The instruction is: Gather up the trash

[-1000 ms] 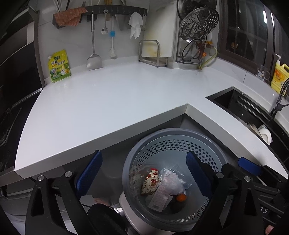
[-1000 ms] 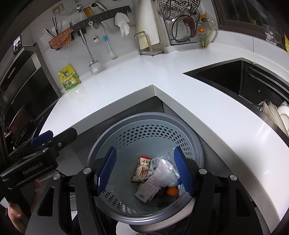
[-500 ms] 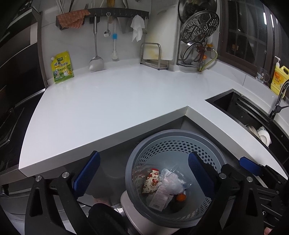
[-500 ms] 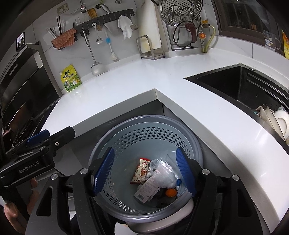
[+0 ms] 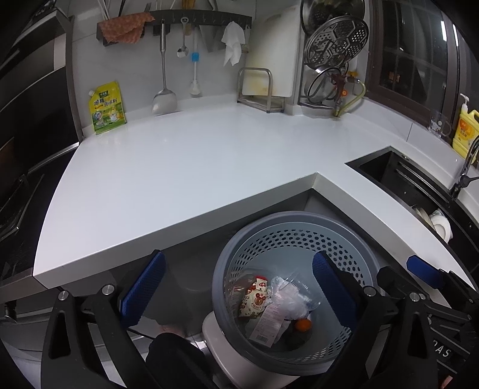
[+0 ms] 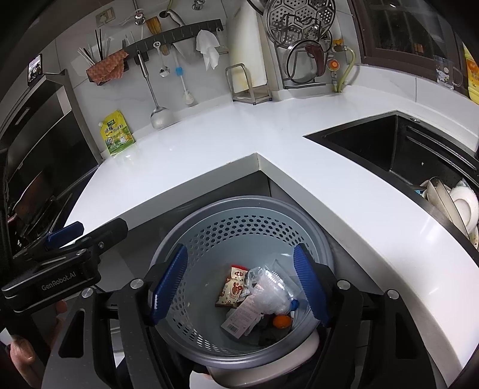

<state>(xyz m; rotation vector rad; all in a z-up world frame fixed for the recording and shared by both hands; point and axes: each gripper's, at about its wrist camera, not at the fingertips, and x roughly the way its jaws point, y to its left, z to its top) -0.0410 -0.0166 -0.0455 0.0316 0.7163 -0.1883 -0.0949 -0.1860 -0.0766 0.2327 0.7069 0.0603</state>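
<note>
A grey perforated trash basket [image 5: 239,254] [image 6: 239,206] stands on the floor in the counter's inner corner. Inside lie a snack wrapper [image 5: 254,299] [image 6: 232,288], a crumpled clear plastic bag [image 5: 289,299] [image 6: 269,291], a white label [image 5: 266,327] [image 6: 241,317] and an orange piece [image 5: 303,324] [image 6: 282,321]. My left gripper [image 5: 236,290] is open and empty, above the basket's left side. My right gripper [image 6: 239,287] is open and empty, straight over the basket. The left gripper also shows in the right wrist view [image 6: 64,254].
The white L-shaped counter [image 5: 179,167] [image 6: 344,191] holds a yellow-green pouch [image 5: 106,107] [image 6: 117,133] at the back wall. A black sink [image 6: 389,149] with dishes [image 6: 455,206] is at the right. Utensils hang on a rail [image 5: 179,18]. A yellow soap bottle [image 5: 465,128] stands far right.
Both grippers have risen and drawn back slightly from the basket. The trash in the basket has not moved.
</note>
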